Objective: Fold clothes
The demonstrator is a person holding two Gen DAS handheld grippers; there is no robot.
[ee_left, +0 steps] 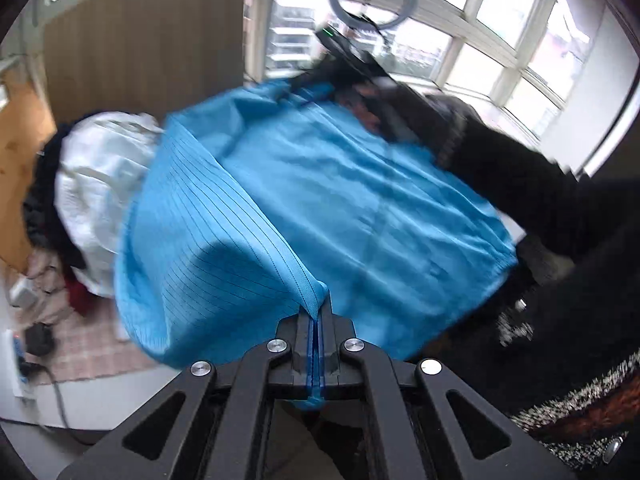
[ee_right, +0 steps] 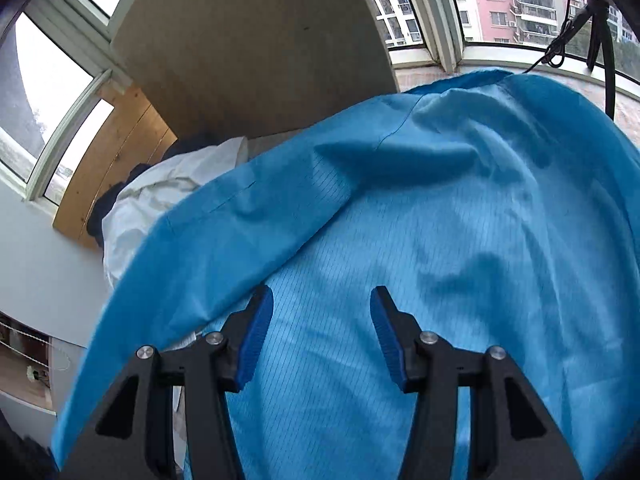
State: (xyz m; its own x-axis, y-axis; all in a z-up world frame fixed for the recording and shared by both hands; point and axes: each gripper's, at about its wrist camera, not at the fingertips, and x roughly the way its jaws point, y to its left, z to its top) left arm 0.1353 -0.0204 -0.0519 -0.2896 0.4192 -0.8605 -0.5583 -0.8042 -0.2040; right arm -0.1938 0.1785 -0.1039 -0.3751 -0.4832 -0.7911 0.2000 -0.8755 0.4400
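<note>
Blue pinstriped cloth fills both views. Left wrist view, upper left of frame: a white garment (ee_left: pixel 100 184) is seen bunched over dark clothes, just beside the blue garment (ee_left: pixel 320 200). At centre, the blue garment is spread wide, with a seamed edge running down from the middle of the frame to the bottom centre, where it is pinched between the fingers of the left gripper (ee_left: pixel 319 332); the fingers are pressed together on that edge, and a strip of cloth is seen hanging out behind them. At upper right, a dark-sleeved arm (ee_left: pixel 500 168) is seen at the garment's far corner; blur hides what happens there.

Right wrist view: the blue garment (ee_right: pixel 440 220) lies directly ahead of and under the right gripper (ee_right: pixel 322 300), its fingers spread, nothing held between them. A folded sleeve or flap is laid diagonally from lower left to upper centre. Fabric looks thin, smooth and lightly creased.

Judgement: the left gripper has the hold; the right gripper is free above open cloth, no edge yet between its fingers.
</note>
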